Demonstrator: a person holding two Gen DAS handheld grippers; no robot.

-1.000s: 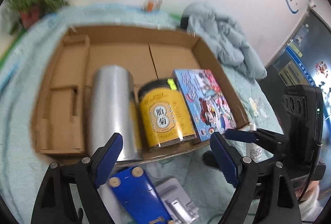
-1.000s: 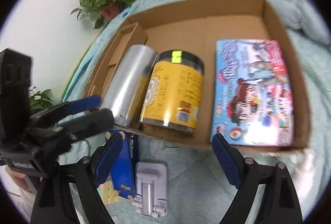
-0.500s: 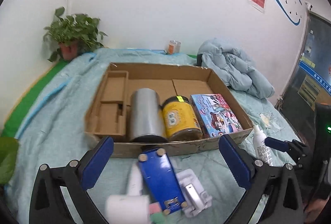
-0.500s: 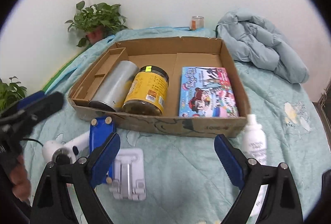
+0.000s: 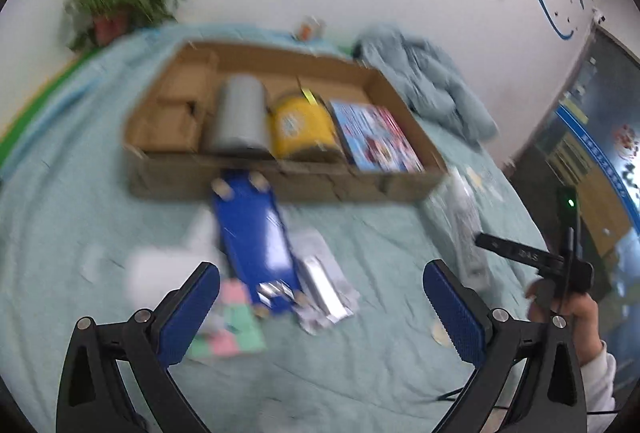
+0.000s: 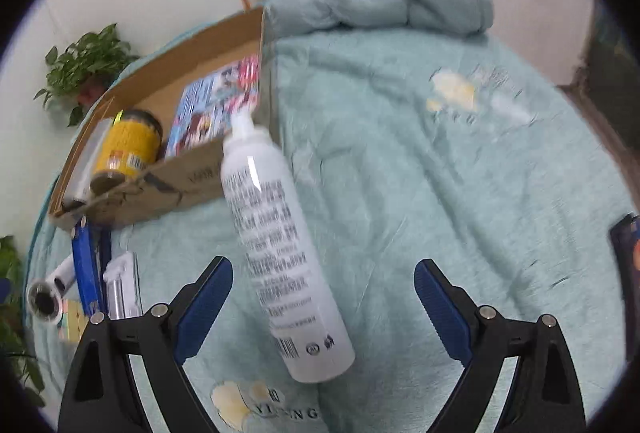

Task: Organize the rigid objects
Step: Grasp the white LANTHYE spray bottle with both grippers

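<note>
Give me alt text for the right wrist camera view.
A white bottle lies on a teal bedspread between the open right gripper's blue fingers. Left of it sits a cardboard box.

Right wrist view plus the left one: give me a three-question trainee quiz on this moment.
1. True or false: the right claw is shut on the white spray bottle.
2. Which item in the cardboard box lies between the silver can and the picture box?
A. the yellow jar
B. a blue board
C. a hair dryer
3. Fill in: the white spray bottle lies on the ____, outside the cardboard box.

Key:
1. False; the claw is open, its fingers either side of the bottle.
2. A
3. teal bedspread
</note>
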